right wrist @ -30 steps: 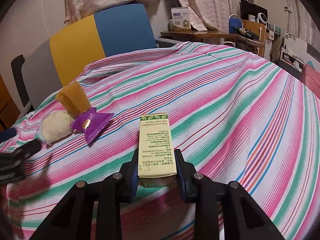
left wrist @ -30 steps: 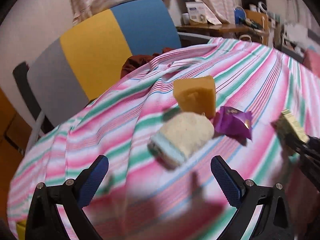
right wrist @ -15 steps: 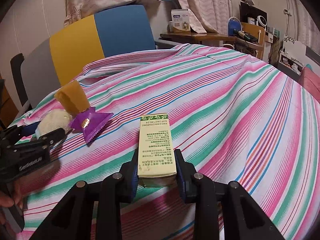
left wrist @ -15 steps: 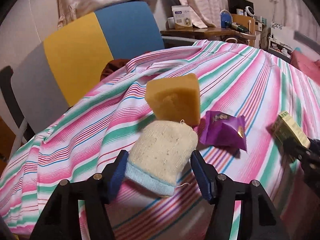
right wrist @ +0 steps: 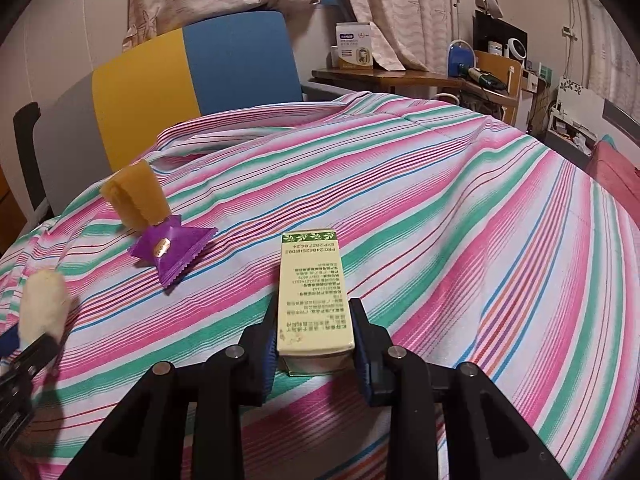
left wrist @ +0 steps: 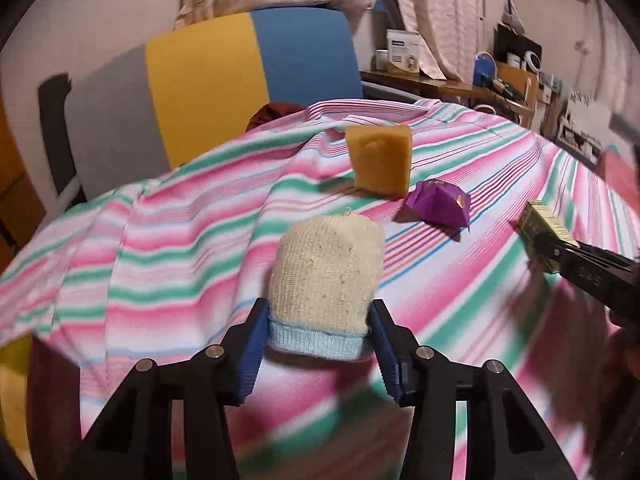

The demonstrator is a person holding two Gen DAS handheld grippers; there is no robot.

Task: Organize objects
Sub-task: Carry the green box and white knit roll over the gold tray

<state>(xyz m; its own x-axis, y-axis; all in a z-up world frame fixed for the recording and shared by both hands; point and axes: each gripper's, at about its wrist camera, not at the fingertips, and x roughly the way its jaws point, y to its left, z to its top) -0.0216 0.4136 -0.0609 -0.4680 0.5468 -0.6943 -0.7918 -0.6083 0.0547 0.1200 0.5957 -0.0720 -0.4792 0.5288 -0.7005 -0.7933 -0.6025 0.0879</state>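
My left gripper [left wrist: 318,340] is shut on a cream knitted sock roll with a light blue cuff [left wrist: 326,276], held above the striped cloth [left wrist: 180,216]. It also shows at the left of the right wrist view [right wrist: 42,306]. My right gripper [right wrist: 314,340] is shut on a pale yellow-green carton [right wrist: 310,292] that lies on the cloth; in the left wrist view the carton [left wrist: 546,228] is at the right. An orange sponge block [left wrist: 380,162] and a purple candy wrapper [left wrist: 440,204] lie beyond the sock; both show in the right wrist view, sponge [right wrist: 134,198] and wrapper [right wrist: 172,248].
A chair with grey, yellow and blue back panels [right wrist: 192,80] stands behind the cloth-covered surface. A wooden desk with boxes and clutter [right wrist: 400,76] is at the back right. The cloth drops away at its left edge [left wrist: 48,280].
My left gripper closed on the sock roll and lifted it back away from the sponge and wrapper. My right gripper has stayed still, shut on the carton.
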